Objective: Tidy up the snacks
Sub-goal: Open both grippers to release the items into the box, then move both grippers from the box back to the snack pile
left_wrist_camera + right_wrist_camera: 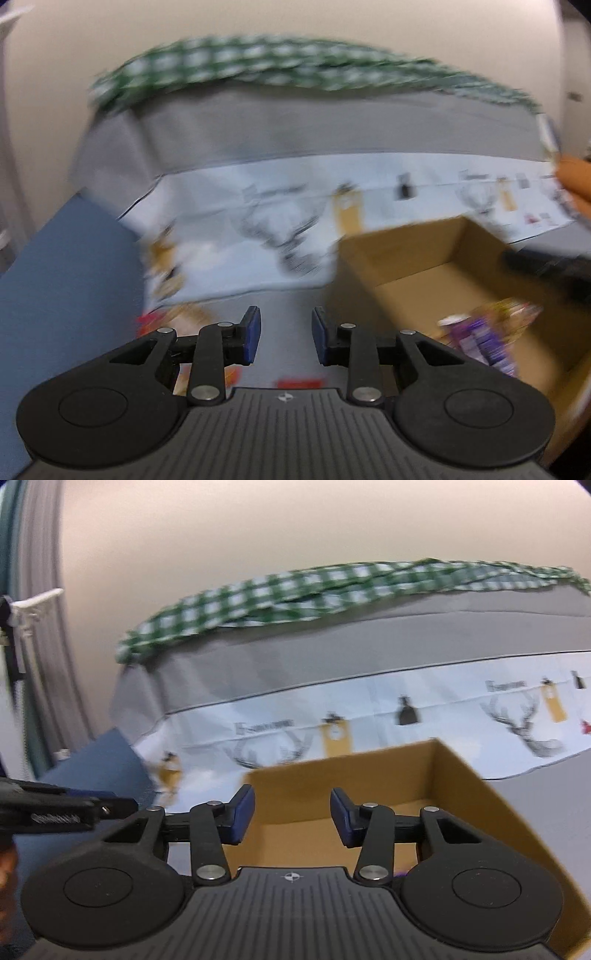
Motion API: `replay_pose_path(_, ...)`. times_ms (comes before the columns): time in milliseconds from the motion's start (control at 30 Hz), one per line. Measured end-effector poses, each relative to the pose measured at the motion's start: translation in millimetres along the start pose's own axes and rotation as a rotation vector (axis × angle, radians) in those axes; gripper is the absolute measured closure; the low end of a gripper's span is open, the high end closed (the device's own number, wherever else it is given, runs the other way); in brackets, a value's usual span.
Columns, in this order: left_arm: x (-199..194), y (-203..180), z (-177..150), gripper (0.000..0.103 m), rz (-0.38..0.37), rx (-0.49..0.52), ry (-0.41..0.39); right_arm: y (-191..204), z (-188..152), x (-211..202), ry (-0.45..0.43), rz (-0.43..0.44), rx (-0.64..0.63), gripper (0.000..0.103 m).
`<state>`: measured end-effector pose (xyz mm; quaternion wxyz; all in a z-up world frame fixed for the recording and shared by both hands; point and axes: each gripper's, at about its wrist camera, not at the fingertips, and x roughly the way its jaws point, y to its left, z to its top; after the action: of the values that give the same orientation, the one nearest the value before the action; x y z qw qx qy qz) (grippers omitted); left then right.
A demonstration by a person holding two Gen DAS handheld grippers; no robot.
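Both tongs, left (286,341) and right (291,821), gape empty near one cardboard box (458,775).

- Plain cream wall (258,535) behind, evenly lit.
- Grey-covered table (332,650), edged at the far side by a bunched green-and-white checked cloth (332,587).
- White deer-print sheet (406,709) spread across the grey.
- Grey curtain (48,627) hanging at far left.
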<state>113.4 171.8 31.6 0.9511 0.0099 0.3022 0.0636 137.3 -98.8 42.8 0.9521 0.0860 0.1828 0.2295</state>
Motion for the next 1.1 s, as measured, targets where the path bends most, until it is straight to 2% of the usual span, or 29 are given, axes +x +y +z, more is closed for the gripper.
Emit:
replay_pose_path(33, 8, 10, -4, 0.07, 0.043, -0.031, 0.063, 5, 0, 0, -0.002, 0.017, -0.004, 0.056)
replay_pose_path(100, 10, 25, -14, 0.07, 0.087, -0.064, 0.042, 18, -2, 0, -0.005, 0.055, -0.009, 0.056)
replay_pose_path(167, 23, 35, -26, 0.069, 0.107, -0.067, 0.085, 29, -3, 2, -0.002, 0.087, -0.018, 0.056)
replay_pose_path(233, 38, 41, -35, 0.069, 0.158, -0.019, 0.154, 40, -5, 4, 0.007, 0.12, -0.02, 0.056)
replay_pose_path(300, 47, 44, -39, 0.067, 0.204, 0.029, 0.183, 51, -8, 6, 0.019, 0.147, -0.033, 0.056)
replay_pose_path(367, 55, 49, -43, 0.055, 0.232, 0.03, 0.214, 62, -10, 10, 0.034, 0.168, -0.046, 0.056)
replay_pose_path(467, 69, 56, -49, 0.047, 0.273, 0.027, 0.279, 77, -14, 14, 0.053, 0.194, -0.058, 0.056)
replay_pose_path(633, 88, 49, -57, 0.038, 0.264, 0.083, 0.325, 98, -24, 27, 0.124, 0.202, -0.065, 0.055)
replay_pose_path(733, 94, 49, -60, 0.038, 0.276, 0.088, 0.349, 110, -33, 36, 0.177, 0.206, -0.075, 0.055)
replay_pose_path(1033, 98, 54, -60, 0.038, 0.253, 0.074, 0.332, 136, -51, 59, 0.261, 0.192, -0.102, 0.055)
replay_pose_path(1100, 98, 55, -59, 0.041, 0.255, 0.065, 0.328, 139, -53, 63, 0.274, 0.184, -0.101, 0.054)
